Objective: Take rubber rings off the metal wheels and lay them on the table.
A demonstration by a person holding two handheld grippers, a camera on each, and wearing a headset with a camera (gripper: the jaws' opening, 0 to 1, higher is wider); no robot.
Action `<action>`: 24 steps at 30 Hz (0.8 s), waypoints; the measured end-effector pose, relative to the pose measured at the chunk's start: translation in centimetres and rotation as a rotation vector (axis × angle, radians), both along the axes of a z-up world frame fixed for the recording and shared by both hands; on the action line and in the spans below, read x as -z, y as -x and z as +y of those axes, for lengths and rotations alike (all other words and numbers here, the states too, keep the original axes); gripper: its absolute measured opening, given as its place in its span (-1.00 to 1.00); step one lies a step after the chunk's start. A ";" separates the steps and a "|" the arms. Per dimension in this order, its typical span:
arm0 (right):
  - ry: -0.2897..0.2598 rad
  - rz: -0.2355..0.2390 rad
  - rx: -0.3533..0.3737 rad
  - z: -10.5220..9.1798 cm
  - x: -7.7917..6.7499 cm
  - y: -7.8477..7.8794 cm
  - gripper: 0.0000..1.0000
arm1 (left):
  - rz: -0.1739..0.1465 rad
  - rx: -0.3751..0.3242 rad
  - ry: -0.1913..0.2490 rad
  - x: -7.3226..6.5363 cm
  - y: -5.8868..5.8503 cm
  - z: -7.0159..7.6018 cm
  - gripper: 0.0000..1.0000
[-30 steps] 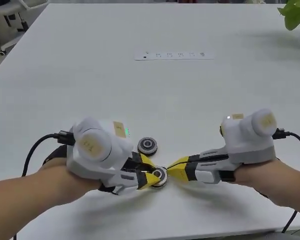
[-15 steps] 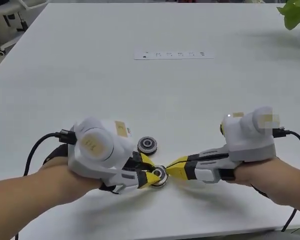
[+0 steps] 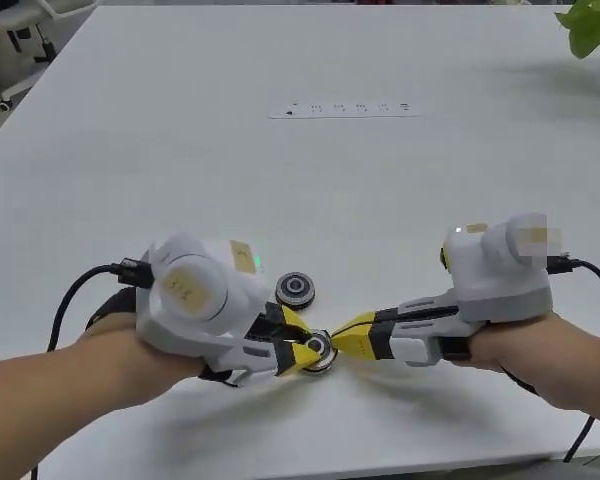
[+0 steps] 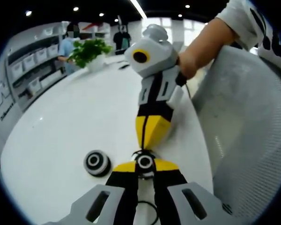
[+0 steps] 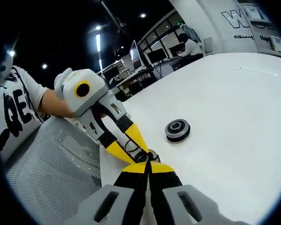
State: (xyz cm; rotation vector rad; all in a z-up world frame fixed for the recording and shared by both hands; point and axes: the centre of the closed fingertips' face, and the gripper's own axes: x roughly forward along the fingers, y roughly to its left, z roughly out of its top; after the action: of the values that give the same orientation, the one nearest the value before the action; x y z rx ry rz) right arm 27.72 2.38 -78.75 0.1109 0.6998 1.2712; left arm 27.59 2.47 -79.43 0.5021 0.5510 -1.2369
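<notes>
A small metal wheel [image 3: 320,347] with a black rubber ring is held just above the white table [image 3: 360,200] near its front edge. My left gripper [image 3: 308,353] comes in from the left and is shut on the wheel [image 4: 144,161], its yellow tips on either side. My right gripper [image 3: 342,345] meets it from the right, jaws shut, pinching the thin black ring at the wheel's rim [image 5: 152,153]. In the left gripper view the right gripper [image 4: 146,146] points straight at the wheel. A thin black loop [image 4: 149,212] shows between my left jaws, lower down.
A second wheel [image 3: 296,289] with its black ring lies flat on the table just behind the grippers [image 4: 97,162] [image 5: 178,130]. A white strip [image 3: 346,110] lies far back, a plant [image 3: 592,28] at the far right corner. A mesh chair [image 4: 243,140] stands close behind.
Hardly anything differs. Both grippers stay locked tip to tip at the wheel; the right gripper's body has sunk very slightly.
</notes>
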 end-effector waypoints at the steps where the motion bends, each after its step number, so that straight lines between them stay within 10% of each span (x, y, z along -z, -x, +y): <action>1: 0.000 -0.001 -0.002 0.0 0.0 0.0 -1.00 | 0.000 0.000 0.000 0.0 0.0 0.0 -0.79; 24: -0.016 0.001 -0.024 0.5 -0.3 0.4 -1.00 | -0.004 0.000 0.003 0.0 0.0 0.0 -0.79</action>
State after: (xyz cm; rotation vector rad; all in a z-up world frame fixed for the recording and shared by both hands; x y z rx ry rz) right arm 27.36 2.89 -78.42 0.1163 0.6943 1.3000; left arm 27.54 2.51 -79.38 0.5018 0.5458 -1.2365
